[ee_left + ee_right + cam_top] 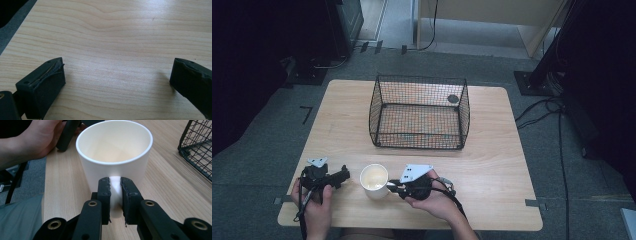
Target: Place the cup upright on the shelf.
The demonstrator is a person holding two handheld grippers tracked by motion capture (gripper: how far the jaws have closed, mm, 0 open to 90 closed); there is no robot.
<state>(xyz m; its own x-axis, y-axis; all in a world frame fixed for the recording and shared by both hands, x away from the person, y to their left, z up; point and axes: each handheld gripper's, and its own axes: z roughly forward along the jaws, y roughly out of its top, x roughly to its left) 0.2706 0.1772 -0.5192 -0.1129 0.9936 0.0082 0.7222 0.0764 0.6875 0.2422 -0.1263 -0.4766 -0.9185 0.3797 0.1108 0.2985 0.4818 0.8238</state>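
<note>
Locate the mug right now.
In the high view the mug stands upright near the table's front edge, in front of the basket, between both grippers; the right gripper clamps its handle.

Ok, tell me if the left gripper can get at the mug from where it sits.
Probably yes. The left gripper sits open on the table beside the white mug, with bare wood between. The right gripper clamps the handle on the far side.

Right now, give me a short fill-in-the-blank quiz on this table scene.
1. The right tongs are shut on the white mug's ____.
2. The left tongs are ____, over bare wood.
3. The black wire ____ stands beyond the mug.

Missing words: handle; open; basket
</note>
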